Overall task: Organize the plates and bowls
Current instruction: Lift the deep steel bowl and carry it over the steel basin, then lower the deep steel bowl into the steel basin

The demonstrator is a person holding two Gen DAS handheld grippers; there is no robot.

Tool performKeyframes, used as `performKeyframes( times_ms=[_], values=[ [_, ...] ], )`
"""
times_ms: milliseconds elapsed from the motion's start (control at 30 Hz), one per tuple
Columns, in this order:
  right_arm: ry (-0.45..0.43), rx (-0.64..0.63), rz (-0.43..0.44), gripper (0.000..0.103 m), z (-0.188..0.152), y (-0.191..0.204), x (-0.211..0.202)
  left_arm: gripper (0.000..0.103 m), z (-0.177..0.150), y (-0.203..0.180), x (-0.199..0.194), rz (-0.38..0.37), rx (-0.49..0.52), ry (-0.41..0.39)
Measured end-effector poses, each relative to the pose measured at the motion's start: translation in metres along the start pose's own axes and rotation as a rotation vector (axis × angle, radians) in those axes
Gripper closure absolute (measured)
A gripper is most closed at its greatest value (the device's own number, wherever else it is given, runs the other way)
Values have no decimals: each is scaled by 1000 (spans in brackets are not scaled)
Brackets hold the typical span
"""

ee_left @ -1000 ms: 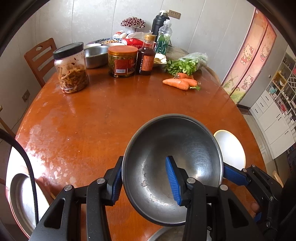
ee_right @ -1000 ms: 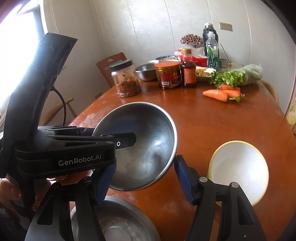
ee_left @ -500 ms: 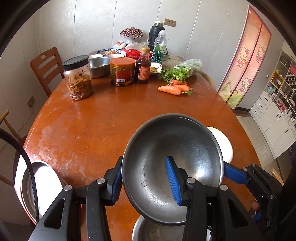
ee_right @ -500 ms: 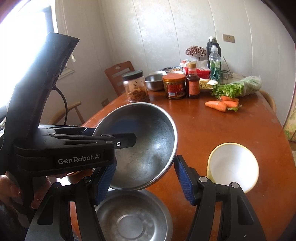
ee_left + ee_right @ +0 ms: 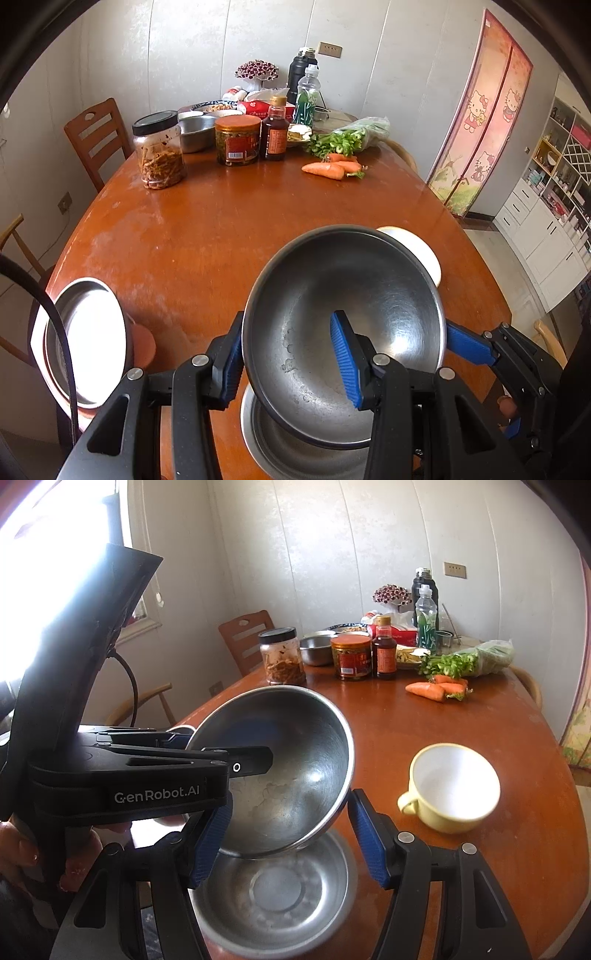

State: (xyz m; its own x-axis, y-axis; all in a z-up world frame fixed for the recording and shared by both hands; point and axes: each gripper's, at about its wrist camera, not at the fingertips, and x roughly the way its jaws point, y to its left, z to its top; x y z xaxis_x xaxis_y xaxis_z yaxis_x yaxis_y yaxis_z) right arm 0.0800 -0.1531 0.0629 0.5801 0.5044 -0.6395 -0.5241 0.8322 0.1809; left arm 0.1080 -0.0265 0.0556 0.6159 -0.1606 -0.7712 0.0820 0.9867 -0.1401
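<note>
A steel bowl hangs tilted above the table's near edge. My left gripper is shut on its rim, one blue pad inside the bowl and one outside. My right gripper straddles the bowl's lower part, its right pad touching the rim and its left pad partly hidden behind the bowl's wall. It looks shut on the bowl. Directly under the held bowl a second steel bowl rests upright on the table. A cream cup with a handle stands to the right.
At the table's left edge sits a steel dish on a white plate. Jars, bottles, a steel bowl, greens and carrots crowd the far end. Wooden chairs stand on the left, and a hand holds the left gripper.
Both grippers moved back toward the near edge and rose a little, carrying the bowl. The second steel bowl came into view beneath it, and the cup and left stack show more fully.
</note>
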Motion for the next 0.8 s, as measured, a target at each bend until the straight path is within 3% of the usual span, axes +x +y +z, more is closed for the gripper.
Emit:
performKeyframes(
  times_ms=[800],
  values=[
    [52,-18,28,35,-57,23,-27,59,-65,-8,-13,12,16,31]
  ],
)
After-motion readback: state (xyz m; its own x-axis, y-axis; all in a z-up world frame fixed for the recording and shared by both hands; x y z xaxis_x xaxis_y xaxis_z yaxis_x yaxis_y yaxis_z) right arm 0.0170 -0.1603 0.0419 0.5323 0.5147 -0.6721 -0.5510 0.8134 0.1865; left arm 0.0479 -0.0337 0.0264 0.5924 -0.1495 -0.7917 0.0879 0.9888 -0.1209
